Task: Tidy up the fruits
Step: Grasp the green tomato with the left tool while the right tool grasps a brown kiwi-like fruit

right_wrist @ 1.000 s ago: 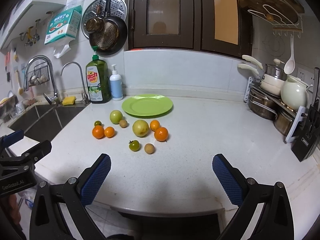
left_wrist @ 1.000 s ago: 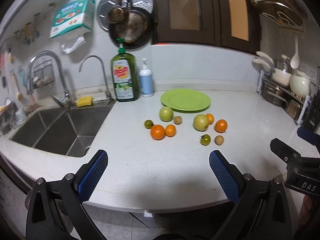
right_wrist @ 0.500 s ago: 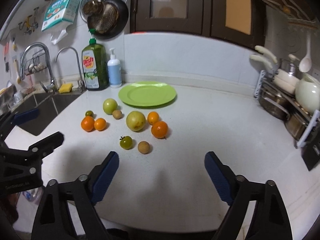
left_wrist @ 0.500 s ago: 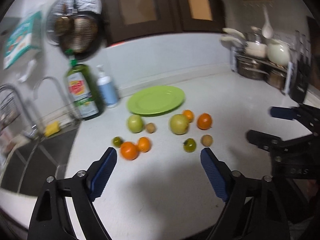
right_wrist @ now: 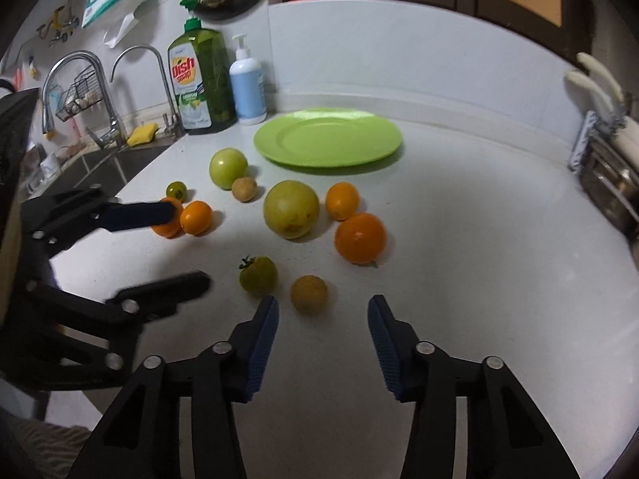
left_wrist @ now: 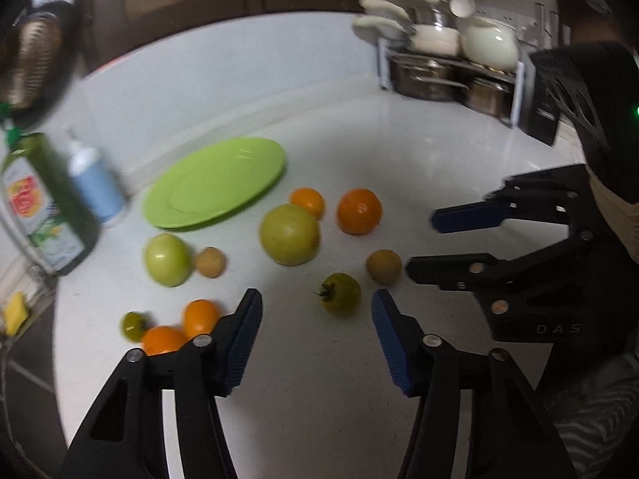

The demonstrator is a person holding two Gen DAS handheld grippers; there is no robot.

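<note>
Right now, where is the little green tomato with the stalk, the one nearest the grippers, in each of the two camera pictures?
Left wrist view: the green tomato lies low in the middle, just beyond the left gripper and within its gap.
Right wrist view: it lies left of centre, beyond the right gripper's left finger.
Shared landmark: the green plate, behind the fruit in both.

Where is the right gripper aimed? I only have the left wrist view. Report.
Observer: The right gripper is closing, its pads touching nothing. The small brown fruit lies just off the fingertips, nearer the left-hand one in its own view.
Operator: Read me the blurred green bottle's label.
Observer: The green bottle reads "Dish soap".
Operator: Tell me what's past it.
Observer: Two faucets over a sink.
</note>
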